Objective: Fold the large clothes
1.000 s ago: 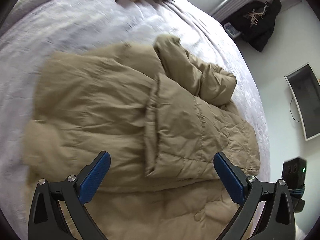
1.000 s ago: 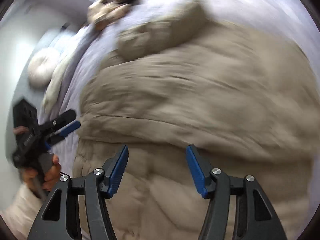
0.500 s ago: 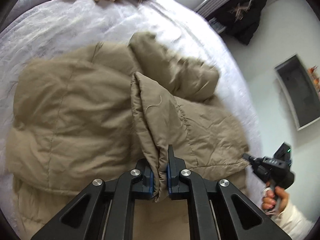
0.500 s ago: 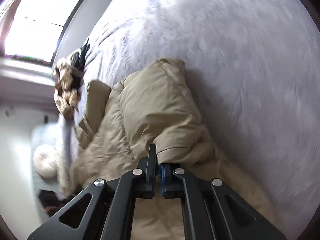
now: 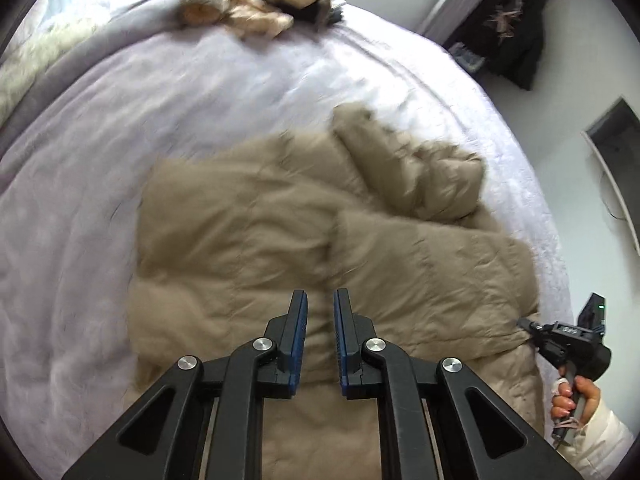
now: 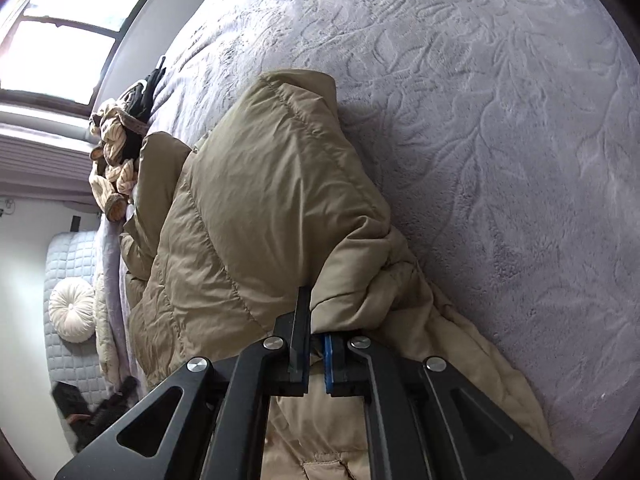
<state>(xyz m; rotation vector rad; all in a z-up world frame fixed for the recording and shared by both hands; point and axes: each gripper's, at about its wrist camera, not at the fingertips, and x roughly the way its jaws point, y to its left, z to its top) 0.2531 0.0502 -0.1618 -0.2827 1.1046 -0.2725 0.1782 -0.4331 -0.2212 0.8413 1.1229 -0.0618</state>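
Note:
A tan puffer jacket point(image 5: 248, 220) lies spread on the lilac bed point(image 5: 120, 100), one sleeve bunched at its far right. My left gripper point(image 5: 321, 296) is over the jacket's near middle. Its jaws are opening slightly, a narrow gap between the blue pads filled with tan fabric. In the right wrist view my right gripper point(image 6: 316, 320) is shut on the hem edge of the jacket point(image 6: 248, 184), which drapes over one finger. The left wrist view shows that right gripper point(image 5: 526, 325) in a person's hand point(image 5: 572, 396), pinching the jacket's right corner.
A heap of beige and dark clothes point(image 5: 248, 4) sits at the bed's far edge. A dark coat point(image 5: 516, 32) hangs by the wall and a screen point(image 5: 616, 168) is mounted at the right. A round white cushion point(image 6: 72, 314) lies off the bed.
Both grippers went from wide open to closed on the jacket. The left took a fold at the middle and rose. The right swung across to the hem edge and rolled.

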